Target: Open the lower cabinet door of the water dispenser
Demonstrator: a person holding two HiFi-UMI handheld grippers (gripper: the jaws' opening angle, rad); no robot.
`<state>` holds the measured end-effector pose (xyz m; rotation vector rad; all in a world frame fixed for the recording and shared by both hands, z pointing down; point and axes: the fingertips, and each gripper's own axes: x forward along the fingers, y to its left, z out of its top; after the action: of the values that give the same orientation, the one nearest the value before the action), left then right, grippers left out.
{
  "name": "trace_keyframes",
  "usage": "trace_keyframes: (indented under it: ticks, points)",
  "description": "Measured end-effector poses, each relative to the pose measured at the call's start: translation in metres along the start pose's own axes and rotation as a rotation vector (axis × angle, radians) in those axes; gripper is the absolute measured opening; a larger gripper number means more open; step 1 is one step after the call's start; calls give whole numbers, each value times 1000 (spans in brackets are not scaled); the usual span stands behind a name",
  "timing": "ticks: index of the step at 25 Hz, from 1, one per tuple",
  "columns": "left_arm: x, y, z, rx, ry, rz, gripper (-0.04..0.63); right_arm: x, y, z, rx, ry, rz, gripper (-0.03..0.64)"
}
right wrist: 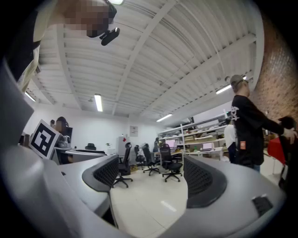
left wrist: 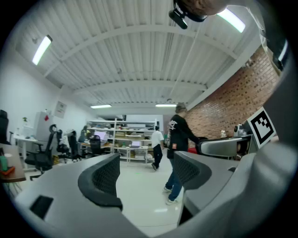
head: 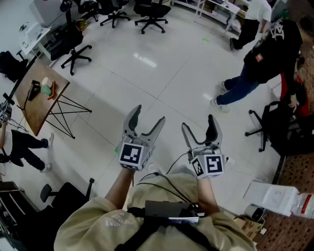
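White and half cut off at my lower right, a boxy unit (head: 274,197). I can't tell if that's the dispenser, and no view gives me its cabinet door. Both forearms (head: 122,184) reach forward, level, above the glossy tiled floor (head: 162,83). Left gripper (head: 149,113) gapes wide with nothing between the jaws, and right gripper (head: 197,121) is just as wide and empty, its ribbed black pads (right wrist: 108,173) bare.

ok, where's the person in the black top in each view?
Head view: person in black, upper right, mid-stride on the white floor.
Left gripper view: person in black, centre of the picture, seen from behind.
Right gripper view: person in black, right edge, side on.
Shared landmark: the person in the white top, just beyond them in every view.
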<state>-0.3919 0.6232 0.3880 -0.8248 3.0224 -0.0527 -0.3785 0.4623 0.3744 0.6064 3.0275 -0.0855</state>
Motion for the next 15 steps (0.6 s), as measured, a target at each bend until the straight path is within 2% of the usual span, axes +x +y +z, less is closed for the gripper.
trace_keyframes:
  ticks: [4,7,11,15]
  points:
    - [32,-74,10,4,2,-158,353,-42,-55,5,0,-10,-100,451]
    - [60,-135,14,-31,5,-266,353,-94,-100,13,-14,-23,-211,451]
    - [97,-255,21,-32,2,-489,353,-193,-175,20,-2,-34,-419,451]
    - [115,-385,34,-23,-13,-657,353,-296,-239,30,1,-44,-588,451]
